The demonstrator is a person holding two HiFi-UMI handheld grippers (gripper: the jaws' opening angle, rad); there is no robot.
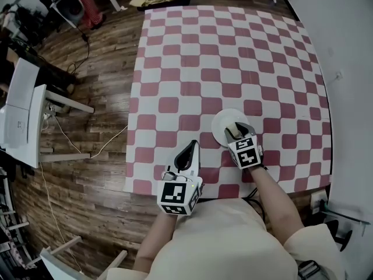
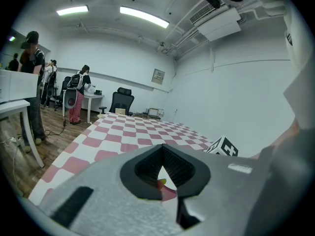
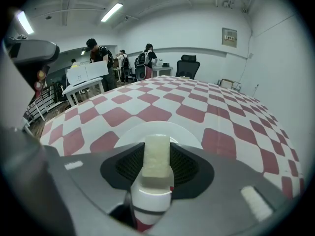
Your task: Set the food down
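Observation:
A pale cream block of food (image 3: 156, 157) stands upright between the jaws of my right gripper (image 3: 156, 142), which is shut on it. A round white plate (image 3: 147, 130) lies on the checked cloth just beyond and below the block. In the head view the right gripper (image 1: 238, 130) hangs over the near side of the plate (image 1: 224, 121); the food is hidden there. My left gripper (image 1: 192, 147) hovers to the left of the plate near the table's front edge. Its jaws (image 2: 163, 148) meet at the tips with nothing held.
The red-and-white checked cloth (image 1: 233, 57) covers the table. A wooden floor (image 1: 93, 133) with white furniture (image 1: 23, 118) and cables lies to the left. A white wall (image 1: 349, 51) runs along the right. People stand by desks (image 2: 78, 95) far back.

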